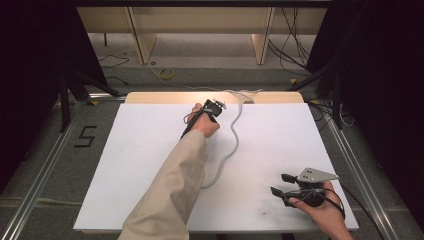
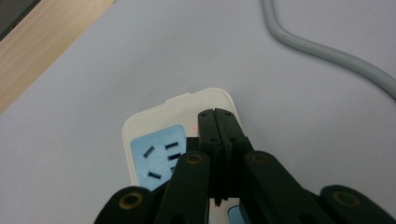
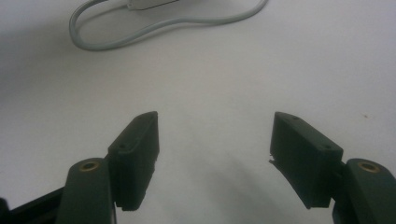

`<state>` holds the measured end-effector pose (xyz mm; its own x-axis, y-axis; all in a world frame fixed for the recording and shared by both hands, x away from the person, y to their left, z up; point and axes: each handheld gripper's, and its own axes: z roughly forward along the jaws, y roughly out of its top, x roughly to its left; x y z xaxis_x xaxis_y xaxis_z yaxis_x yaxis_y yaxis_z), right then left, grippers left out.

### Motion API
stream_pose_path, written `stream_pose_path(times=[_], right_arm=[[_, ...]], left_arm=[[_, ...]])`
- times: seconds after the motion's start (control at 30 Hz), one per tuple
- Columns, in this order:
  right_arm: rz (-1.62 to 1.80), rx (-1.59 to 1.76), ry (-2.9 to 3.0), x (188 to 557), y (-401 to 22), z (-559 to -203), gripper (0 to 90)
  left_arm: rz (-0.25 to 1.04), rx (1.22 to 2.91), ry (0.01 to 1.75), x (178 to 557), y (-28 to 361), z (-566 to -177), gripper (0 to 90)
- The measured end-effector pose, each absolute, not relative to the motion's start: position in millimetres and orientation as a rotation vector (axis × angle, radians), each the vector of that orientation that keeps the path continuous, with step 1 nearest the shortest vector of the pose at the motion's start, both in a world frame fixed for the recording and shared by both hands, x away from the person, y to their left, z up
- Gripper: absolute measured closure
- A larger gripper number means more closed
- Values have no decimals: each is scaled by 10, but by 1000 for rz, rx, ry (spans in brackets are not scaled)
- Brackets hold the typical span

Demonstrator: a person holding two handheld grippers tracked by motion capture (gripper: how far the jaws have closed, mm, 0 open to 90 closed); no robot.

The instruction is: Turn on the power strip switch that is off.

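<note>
Left gripper view: left gripper (image 2: 217, 114) jaws together over power strip (image 2: 154, 130), grey cable (image 2: 322, 49) beside; right gripper (image 3: 215, 135) jaws wide.

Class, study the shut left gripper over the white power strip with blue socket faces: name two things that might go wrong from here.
1. The left gripper, jaws shut, sits over the white power strip with blue socket faces; a push might slide it, since nothing steadies it.
2. The open right gripper rests far away, so the grey cable could drag or snag.

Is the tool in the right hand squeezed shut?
No, the right tool has its two black jaws standing wide apart over the bare white table, with nothing between them.
</note>
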<state>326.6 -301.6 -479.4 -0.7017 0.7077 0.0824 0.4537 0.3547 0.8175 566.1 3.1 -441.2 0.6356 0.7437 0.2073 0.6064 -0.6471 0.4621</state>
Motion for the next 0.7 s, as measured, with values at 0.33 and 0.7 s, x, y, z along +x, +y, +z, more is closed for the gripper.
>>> stream_pose_path(times=[0.33, 0.7], right_arm=[[1273, 1037, 2333, 3266, -3015, -4794, 337], [1275, 1038, 2331, 3270, -3015, -4796, 337]], left_arm=[[557, 2503, 1058, 5654, 35, -4411, 898], [570, 2427, 1041, 5628, 59, -4309, 857]])
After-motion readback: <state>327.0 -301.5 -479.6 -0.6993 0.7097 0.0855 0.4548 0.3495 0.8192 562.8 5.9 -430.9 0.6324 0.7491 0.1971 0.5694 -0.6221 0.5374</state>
